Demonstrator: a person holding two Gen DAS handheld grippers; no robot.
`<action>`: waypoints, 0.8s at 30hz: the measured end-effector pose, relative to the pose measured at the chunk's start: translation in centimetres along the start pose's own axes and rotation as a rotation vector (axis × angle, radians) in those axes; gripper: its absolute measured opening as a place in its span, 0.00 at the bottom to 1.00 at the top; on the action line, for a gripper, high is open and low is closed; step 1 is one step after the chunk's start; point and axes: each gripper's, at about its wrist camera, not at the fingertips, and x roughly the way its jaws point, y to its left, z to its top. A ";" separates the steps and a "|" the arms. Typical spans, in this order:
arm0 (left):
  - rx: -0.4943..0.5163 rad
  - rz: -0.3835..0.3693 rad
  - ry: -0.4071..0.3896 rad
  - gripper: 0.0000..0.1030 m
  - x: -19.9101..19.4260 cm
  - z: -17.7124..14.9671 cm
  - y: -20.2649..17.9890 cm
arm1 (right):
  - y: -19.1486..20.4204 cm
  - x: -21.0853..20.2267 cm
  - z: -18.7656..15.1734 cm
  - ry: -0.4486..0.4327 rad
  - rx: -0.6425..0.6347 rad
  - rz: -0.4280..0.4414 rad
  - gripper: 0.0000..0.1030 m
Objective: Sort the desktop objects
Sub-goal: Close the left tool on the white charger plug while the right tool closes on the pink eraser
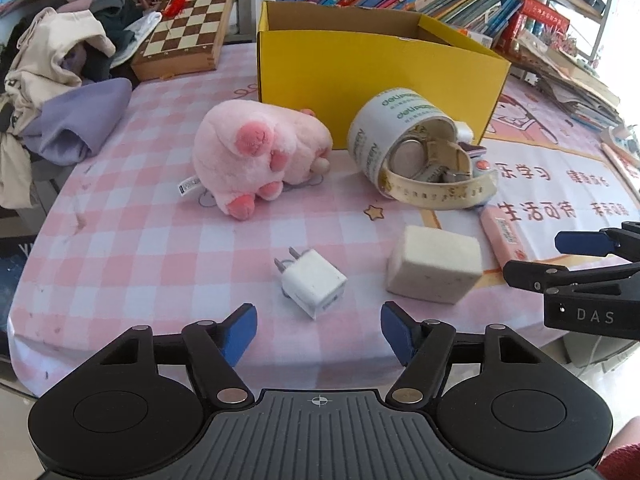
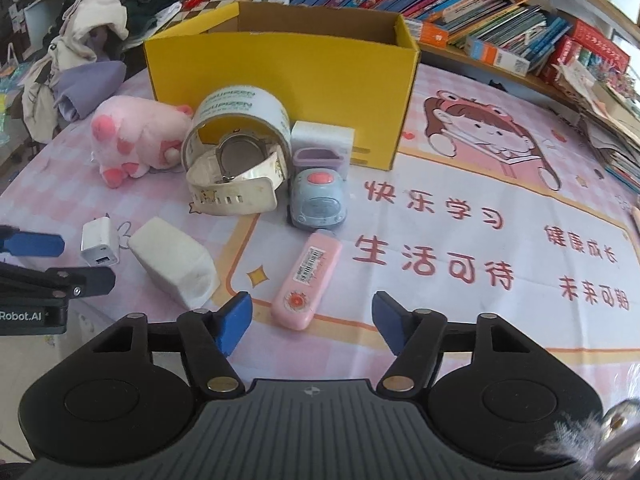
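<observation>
Blue pads tip both of our grippers, and both pairs of fingers stand apart with nothing between them. Our left gripper hovers above the near edge of the pink checked tablecloth, its gap facing a white charger plug that lies just ahead, prongs pointing away. Just right of the plug sits a white foam block, not touching it. Our right gripper hangs over a pink flat case with a barcode label, whose near end lies between the fingertips in the picture, though the pads do not press it.

Farther back we see a small grey-blue toy car with a pink button on top, and to its left a wide roll of tape on its side with a cream wristwatch tucked into and spilling out of it. A pink plush toy lies left of the roll. Behind these stands an open yellow cardboard box, with the roll close against its front wall. Beyond the box are a chessboard, a heap of clothes and rows of books.
</observation>
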 end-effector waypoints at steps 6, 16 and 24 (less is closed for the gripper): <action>-0.001 0.023 0.009 0.57 1.1 0.7 0.1 | 0.0 1.6 0.9 0.027 -0.003 0.013 0.58; 0.003 0.048 0.009 0.37 1.9 1.2 0.2 | -0.8 2.8 1.5 0.043 0.025 0.034 0.43; -0.037 0.033 0.003 0.35 1.8 1.4 0.9 | -1.8 2.4 1.2 0.036 0.065 0.023 0.22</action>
